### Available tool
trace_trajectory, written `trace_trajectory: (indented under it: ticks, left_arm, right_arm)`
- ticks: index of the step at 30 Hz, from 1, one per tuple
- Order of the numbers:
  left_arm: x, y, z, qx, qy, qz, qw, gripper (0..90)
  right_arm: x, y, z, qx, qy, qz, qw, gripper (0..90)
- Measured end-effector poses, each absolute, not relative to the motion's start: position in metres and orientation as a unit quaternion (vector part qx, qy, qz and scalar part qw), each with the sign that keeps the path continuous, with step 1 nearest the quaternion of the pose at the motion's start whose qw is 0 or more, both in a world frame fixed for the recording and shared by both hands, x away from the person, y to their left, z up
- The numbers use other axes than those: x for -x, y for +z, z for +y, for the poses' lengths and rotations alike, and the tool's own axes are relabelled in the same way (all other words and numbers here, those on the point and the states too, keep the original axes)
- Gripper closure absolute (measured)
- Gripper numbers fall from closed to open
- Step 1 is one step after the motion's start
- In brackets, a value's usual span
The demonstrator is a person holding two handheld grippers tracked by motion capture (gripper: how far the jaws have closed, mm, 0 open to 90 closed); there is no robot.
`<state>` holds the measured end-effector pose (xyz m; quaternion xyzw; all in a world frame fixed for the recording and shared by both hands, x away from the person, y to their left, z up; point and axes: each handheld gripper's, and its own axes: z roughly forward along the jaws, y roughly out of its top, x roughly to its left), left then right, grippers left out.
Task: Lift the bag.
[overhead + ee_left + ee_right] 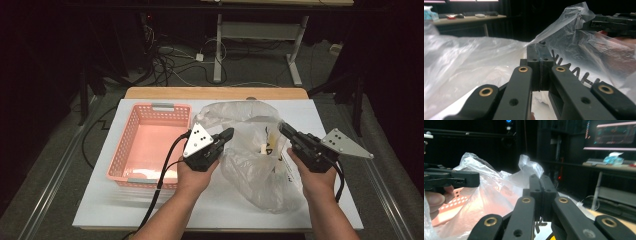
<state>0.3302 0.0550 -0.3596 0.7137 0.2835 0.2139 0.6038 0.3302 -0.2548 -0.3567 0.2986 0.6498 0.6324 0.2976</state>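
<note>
A clear plastic bag (250, 150) with black print lies crumpled on the white table (125, 210), its mouth held up between my two grippers. My left gripper (229, 133) is shut on the bag's left rim; in the left gripper view its jaws (539, 48) are pressed together with the film (461, 62) rising from their tips. My right gripper (283, 128) is shut on the right rim, with plastic (527, 163) bunched at its closed tips (540, 178). Each gripper view shows the other gripper farther off, the right gripper (609, 23) and the left gripper (456, 180).
A pink slotted basket (150, 145) stands on the table left of the bag, close to my left hand. A wooden strip (215, 93) edges the far side. Beyond it are cables and desk legs (218, 50) on the floor.
</note>
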Motion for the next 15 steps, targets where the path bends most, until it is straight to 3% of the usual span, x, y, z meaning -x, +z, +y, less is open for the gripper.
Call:
trace_trajectory:
  ticks: [15]
  left_arm:
    - [-0.357, -0.31, 0.045, -0.684, 0.257, 0.265, 0.629, 88.3]
  right_arm:
    - [-0.353, -0.32, -0.254, -0.299, 0.63, 0.619, 0.36, 90.0]
